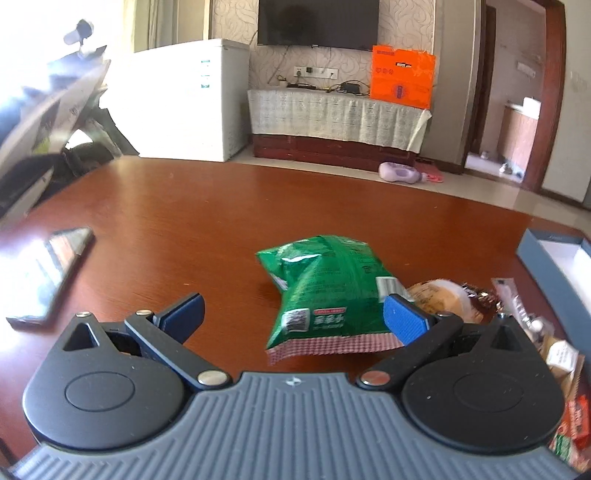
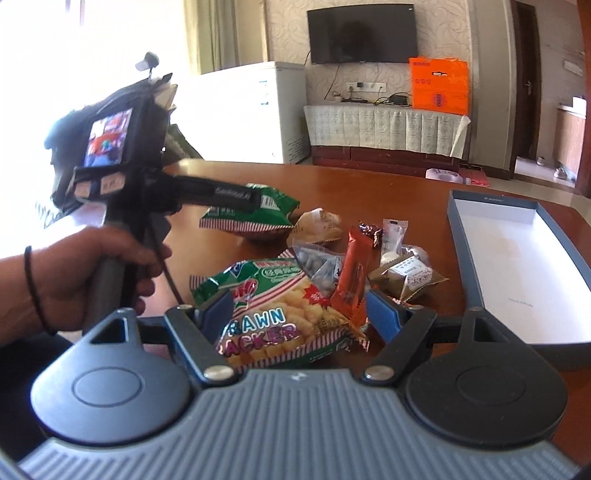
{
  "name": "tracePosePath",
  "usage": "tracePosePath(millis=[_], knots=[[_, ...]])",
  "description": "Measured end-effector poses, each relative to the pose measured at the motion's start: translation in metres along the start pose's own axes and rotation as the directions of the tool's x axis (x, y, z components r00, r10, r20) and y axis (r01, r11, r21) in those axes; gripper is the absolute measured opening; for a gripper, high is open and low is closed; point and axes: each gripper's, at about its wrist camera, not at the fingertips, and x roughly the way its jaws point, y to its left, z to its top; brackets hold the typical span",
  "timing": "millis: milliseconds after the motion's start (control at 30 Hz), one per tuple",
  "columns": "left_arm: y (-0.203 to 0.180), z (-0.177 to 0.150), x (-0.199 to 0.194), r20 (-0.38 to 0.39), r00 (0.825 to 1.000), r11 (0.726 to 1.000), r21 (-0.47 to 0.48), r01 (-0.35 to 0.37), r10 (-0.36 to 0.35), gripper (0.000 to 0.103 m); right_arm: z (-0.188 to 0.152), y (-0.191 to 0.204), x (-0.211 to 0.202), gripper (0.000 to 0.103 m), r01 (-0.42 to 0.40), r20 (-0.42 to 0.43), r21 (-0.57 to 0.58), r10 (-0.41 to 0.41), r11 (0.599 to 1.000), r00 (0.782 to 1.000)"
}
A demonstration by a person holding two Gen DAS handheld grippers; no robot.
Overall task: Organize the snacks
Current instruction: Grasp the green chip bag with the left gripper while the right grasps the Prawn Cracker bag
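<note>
Item: wooden table [image 1: 207,206], reddish-brown, bearing a loose heap of packaged snacks. Left gripper [image 1: 293,319]: blue-padded fingers spread wide apart, holding nothing, with a green snack bag [image 1: 325,284] lying on the table between and just beyond them; the bag had a red-and-white checked bottom seam, a small red label with illegible script and a printed square code. Behind its right finger lay a pale wrapped bun [image 1: 439,295]. A dark smartphone [image 1: 51,269] lay face up at the table's left. Right gripper [image 2: 301,314]: fingers apart, set either side of a prawn cracker bag [image 2: 273,317], green and striped, reading "RAWN" and "ACKER" where the first letters were covered; whether the pads touched the bag could not be told. Beyond it in the heap: an orange-red snack bar wrapper [image 2: 352,273], a clear packet of dark round pieces [image 2: 321,264], a brown sachet with a white label [image 2: 408,275] whose print was too small to read, a small clear-wrapped sweet [image 2: 393,236], a dark foil sweet [image 2: 371,230]. Storage box [image 2: 517,266]: shallow, blue-grey walls, white inside, open, standing at the right of the heap with faint unreadable print on its floor. The person's left hand [image 2: 92,277], a black band at the wrist, gripped the other gripper's handle. Background: a wall-mounted television [image 2: 362,33], an orange carton [image 2: 439,83], a white chest freezer [image 2: 255,110].
</note>
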Motion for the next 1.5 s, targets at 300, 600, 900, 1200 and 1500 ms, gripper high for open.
tracePosePath(millis=[300,600,900,1200,1500], knots=[[-0.007,0.007,0.032,-0.057,0.998,0.998,0.063,0.027,-0.023,0.103,0.002,0.023,0.033,0.085,-0.03,-0.063,-0.173,0.02,0.984,0.998],[-0.001,0.011,0.052,-0.078,0.996,0.997,0.053,0.05,-0.046,0.103,0.006,0.024,0.027,0.084,0.025,-0.028,-0.171,-0.031,0.985,0.999],[0.003,0.011,0.064,-0.072,0.996,0.996,0.067,0.057,-0.052,0.103,0.011,0.01,0.028,0.085,0.023,-0.024,-0.116,-0.026,0.993,0.999],[-0.005,0.005,0.068,-0.06,0.995,0.982,0.164,0.091,-0.082,0.103,0.011,0.025,0.05,0.083,-0.033,-0.102,-0.233,0.009,0.972,0.995],[-0.019,-0.001,0.079,-0.099,0.988,0.953,0.265,0.144,-0.122,0.04,0.015,0.019,0.045,0.067,-0.024,-0.082,-0.21,0.007,0.977,0.997]])
